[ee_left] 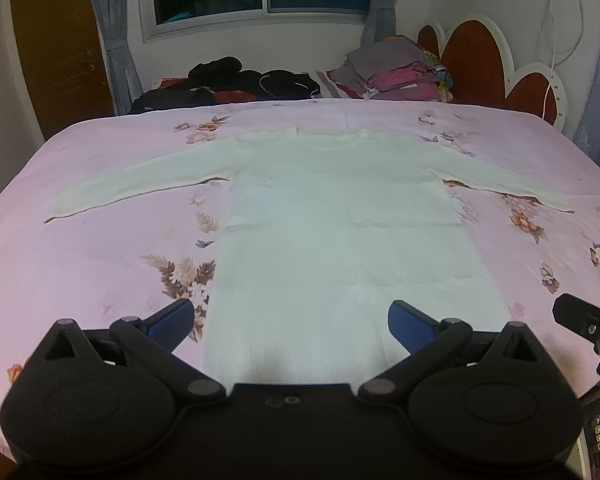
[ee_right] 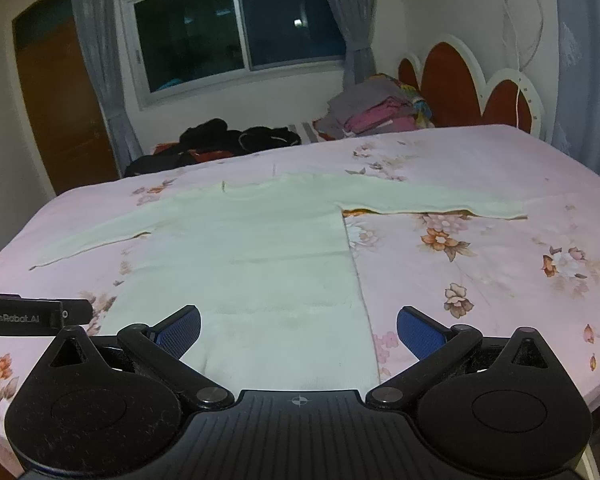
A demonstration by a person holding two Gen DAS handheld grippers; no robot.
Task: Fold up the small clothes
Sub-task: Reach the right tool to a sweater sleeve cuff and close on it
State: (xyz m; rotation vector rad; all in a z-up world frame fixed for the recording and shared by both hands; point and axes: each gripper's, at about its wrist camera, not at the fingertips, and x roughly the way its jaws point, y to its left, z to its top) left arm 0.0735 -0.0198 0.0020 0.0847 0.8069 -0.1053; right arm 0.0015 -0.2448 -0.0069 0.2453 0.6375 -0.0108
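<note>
My sweater [ee_left: 340, 216] lies flat on the bed [ee_left: 80, 264], sleeves spread, hem nearest me. The knit may bunch if I pinch only its top layer. I hold both grippers low at the hem, left [ee_left: 290, 322] and right [ee_right: 298, 330], fingers wide, holding nothing.

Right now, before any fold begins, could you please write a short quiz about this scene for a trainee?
1. True or false: the white sweater lies flat on the pink bedsheet with both sleeves spread out.
2. Multiple choice: the left gripper is (A) shut on the hem, (B) open and holding nothing, (C) out of view.
3. Fill in: the folded clothes stack sits at the far side, near the ____.

Key: 1 true. 2 B. 3 headboard.
</note>
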